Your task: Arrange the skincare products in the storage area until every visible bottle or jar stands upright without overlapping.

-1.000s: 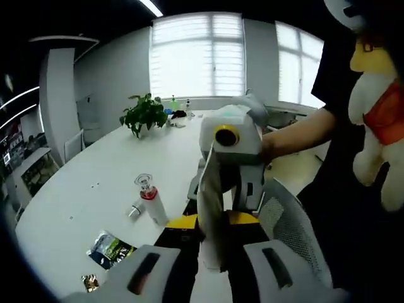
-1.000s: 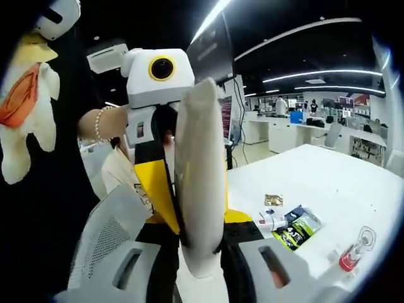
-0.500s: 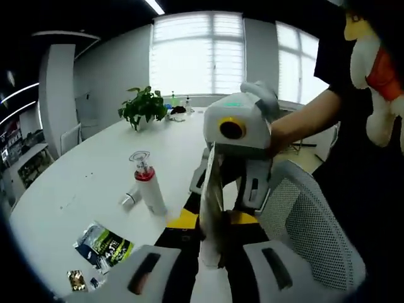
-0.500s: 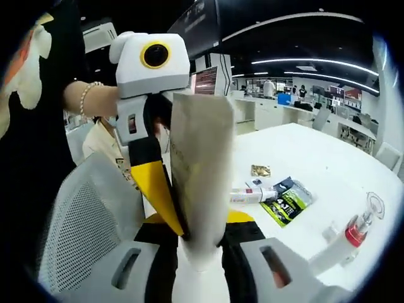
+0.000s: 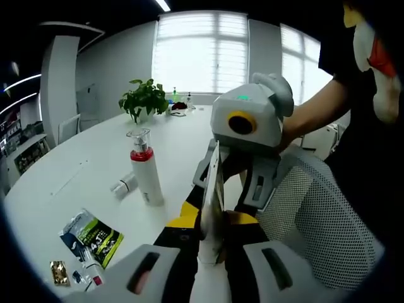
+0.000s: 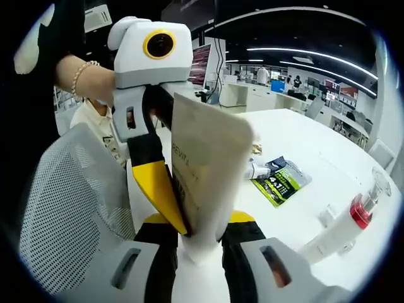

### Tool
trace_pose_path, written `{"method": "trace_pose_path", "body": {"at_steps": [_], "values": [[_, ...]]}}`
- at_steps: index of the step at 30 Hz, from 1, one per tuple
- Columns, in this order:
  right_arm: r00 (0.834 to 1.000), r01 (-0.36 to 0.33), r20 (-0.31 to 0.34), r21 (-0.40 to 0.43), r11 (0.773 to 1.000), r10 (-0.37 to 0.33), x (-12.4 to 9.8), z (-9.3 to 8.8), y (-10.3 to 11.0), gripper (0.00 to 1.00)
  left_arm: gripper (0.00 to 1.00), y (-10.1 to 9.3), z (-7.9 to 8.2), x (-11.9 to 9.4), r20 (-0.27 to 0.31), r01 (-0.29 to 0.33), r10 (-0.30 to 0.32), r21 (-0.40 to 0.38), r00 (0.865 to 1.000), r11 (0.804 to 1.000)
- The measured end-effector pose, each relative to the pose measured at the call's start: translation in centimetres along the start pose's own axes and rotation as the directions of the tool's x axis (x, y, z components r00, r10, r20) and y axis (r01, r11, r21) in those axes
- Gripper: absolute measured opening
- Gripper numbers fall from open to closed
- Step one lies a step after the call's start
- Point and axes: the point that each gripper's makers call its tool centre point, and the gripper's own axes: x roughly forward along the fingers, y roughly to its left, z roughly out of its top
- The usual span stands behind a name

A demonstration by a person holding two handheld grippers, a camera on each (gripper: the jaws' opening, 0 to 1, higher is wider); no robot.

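The flat tube [image 6: 205, 177] is held in the air between both grippers, over the near edge of the white table [image 5: 76, 183] and beside a mesh chair [image 5: 322, 221]. The left gripper [image 5: 211, 252] is closed on one end of it, and the right gripper [image 6: 202, 243] is closed on the other, so the two face each other along its length. On the table stand a pump bottle [image 5: 145, 170] with a red collar, upright, and lie a green sachet [image 5: 95, 237], a small gold packet [image 5: 60, 271] and a small white tube [image 5: 123, 185] on its side behind the bottle.

To do this step well, I judge that one gripper should let go only once the other has a firm hold near the cap end. Then the tube should be carried to a bare patch well apart from the bottle and set down on its cap, upright, without pushing the sachet.

Compared with the earlier pictures, the tube now shows more of its printed face in the right gripper view. In the left gripper view the bottle and sachet appear larger and nearer, which fits the hands having moved closer to the table rather than the things having shifted.
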Motion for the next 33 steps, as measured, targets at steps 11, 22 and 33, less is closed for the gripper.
{"method": "trace_pose_path", "body": {"at_steps": [11,22,33], "values": [[0.999,0.038,0.005,0.003,0.999,-0.038,0.1,-0.2,-1.1,0.27,0.16,0.8,0.1,0.3,0.001,-0.015,0.015,0.054,1.0,0.998],[0.99,0.138,-0.028,0.058,0.989,-0.137,-1.2,-2.2,-3.5,0.45,0.16,2.6,0.6,1.0,0.013,-0.016,0.015,0.08,1.0,0.997],[0.961,0.275,-0.028,0.151,0.95,-0.274,-3.8,-3.5,-6.5,0.7,0.16,5.9,1.6,2.7,0.018,-0.033,0.031,0.101,0.999,0.994]]}}
